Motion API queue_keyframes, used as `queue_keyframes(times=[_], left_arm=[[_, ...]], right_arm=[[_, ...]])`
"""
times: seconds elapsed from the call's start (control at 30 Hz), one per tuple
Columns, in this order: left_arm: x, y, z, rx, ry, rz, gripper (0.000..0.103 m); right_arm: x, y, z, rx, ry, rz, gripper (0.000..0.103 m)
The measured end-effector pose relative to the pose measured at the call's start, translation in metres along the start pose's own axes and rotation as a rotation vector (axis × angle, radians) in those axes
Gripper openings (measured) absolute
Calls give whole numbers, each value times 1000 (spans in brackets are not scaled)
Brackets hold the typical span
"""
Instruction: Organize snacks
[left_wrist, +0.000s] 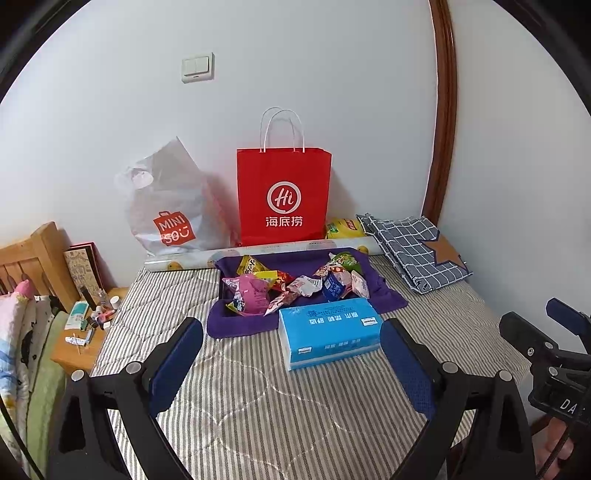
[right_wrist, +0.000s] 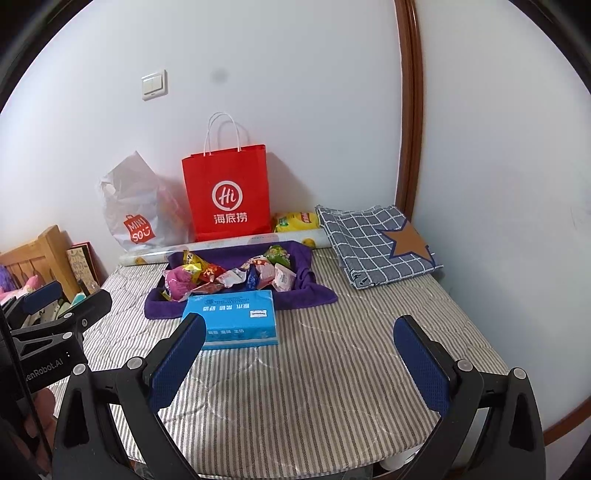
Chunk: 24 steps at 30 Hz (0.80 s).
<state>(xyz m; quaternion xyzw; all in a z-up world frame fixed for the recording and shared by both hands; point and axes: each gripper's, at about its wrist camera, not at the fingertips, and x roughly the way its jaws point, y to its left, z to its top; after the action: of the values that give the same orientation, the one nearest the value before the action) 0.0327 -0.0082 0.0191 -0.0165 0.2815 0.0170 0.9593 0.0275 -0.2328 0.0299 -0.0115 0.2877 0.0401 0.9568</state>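
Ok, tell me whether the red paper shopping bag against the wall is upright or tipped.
Upright. The red paper shopping bag stands on its base against the wall, its white handles pointing straight up.

The snacks (left_wrist: 295, 284) are in glossy, crinkled plastic wrappers on a soft purple cloth (left_wrist: 384, 291). The tissue pack (left_wrist: 328, 332) is smooth, shiny blue plastic film. The bedcover (left_wrist: 258, 398) is matt striped quilted cloth. At its far edge stand a matt red paper bag (left_wrist: 283, 195) and a translucent plastic bag (left_wrist: 170, 210). The finger pads (right_wrist: 177, 363) look like rough blue rubber.
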Motion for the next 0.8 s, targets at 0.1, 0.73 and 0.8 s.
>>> queue_keyframes(times=[0.1, 0.73, 0.8], left_arm=[[0, 1, -1, -1, 2, 0, 97], [-1, 7, -5, -10, 5, 7, 97], [-2, 8, -5, -9, 5, 7, 97]], right_arm=[[0, 0, 0, 0, 2, -2, 101], [-1, 7, -1, -2, 0, 6, 101], [-1, 7, -1, 0, -1, 8, 101]])
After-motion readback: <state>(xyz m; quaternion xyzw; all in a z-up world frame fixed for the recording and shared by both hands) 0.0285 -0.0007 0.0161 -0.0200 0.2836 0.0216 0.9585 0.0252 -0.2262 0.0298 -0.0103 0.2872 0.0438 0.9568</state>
